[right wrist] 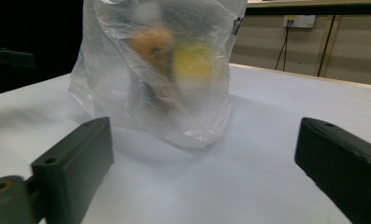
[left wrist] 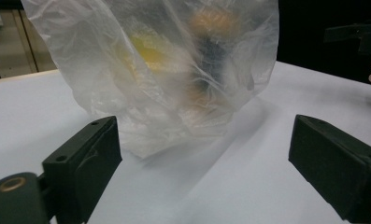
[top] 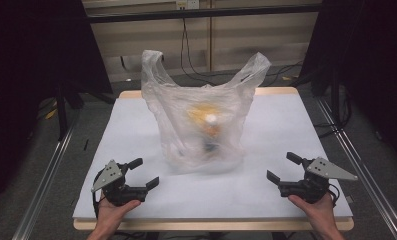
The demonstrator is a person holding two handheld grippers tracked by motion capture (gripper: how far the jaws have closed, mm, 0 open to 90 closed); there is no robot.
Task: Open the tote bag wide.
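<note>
Nearest me, my left gripper [top: 147, 173] and right gripper [top: 281, 167] rest at the front corners of the white surface [top: 286, 125] — both released, jaws spread wide, gripping nothing. Between them and farther back stands a clear plastic bag [top: 201, 117], upright at mid-surface, handles raised. Through its film I make out blurred yellow and orange things — too hazy to name.

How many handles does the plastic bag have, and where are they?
2. The plastic bag stands mid-table with both handles pointing up: the left handle at the far left, the right handle at the far right. None seems hidden.
</note>
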